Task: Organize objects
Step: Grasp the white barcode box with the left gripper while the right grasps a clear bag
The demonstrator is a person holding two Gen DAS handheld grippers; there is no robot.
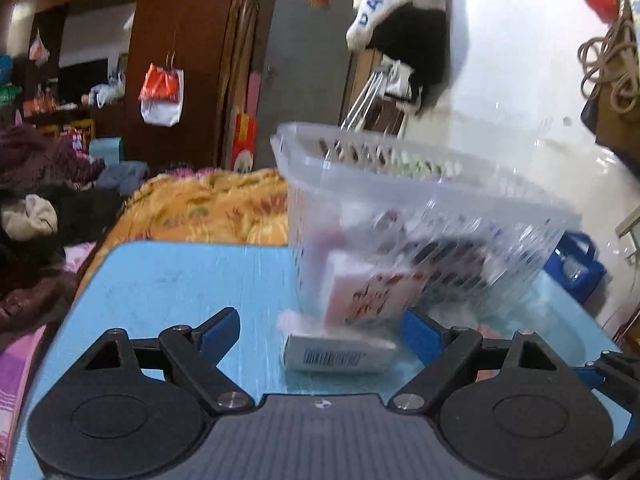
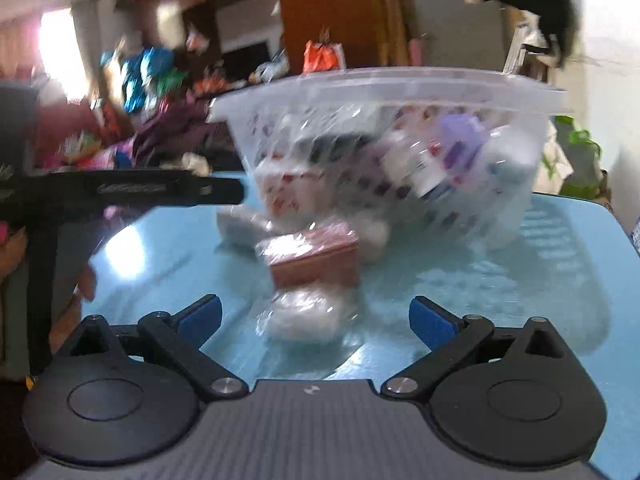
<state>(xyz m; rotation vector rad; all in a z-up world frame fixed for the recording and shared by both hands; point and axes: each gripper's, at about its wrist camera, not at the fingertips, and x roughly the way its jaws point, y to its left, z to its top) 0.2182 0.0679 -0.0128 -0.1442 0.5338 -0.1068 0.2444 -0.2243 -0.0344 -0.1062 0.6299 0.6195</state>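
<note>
A clear plastic basket with several small packages inside stands tilted on the light blue table. It also shows in the right wrist view. My left gripper is open, with a white tube with a barcode lying on the table between its fingers. My right gripper is open, with a clear-wrapped white packet between its fingers and a brown wrapped box just beyond, by the basket's foot. The frames are motion-blurred.
The left gripper's black body reaches in at the left of the right wrist view. A bed with an orange blanket and piled clothes lies behind the table. A white wall with a hanging garment is at the right.
</note>
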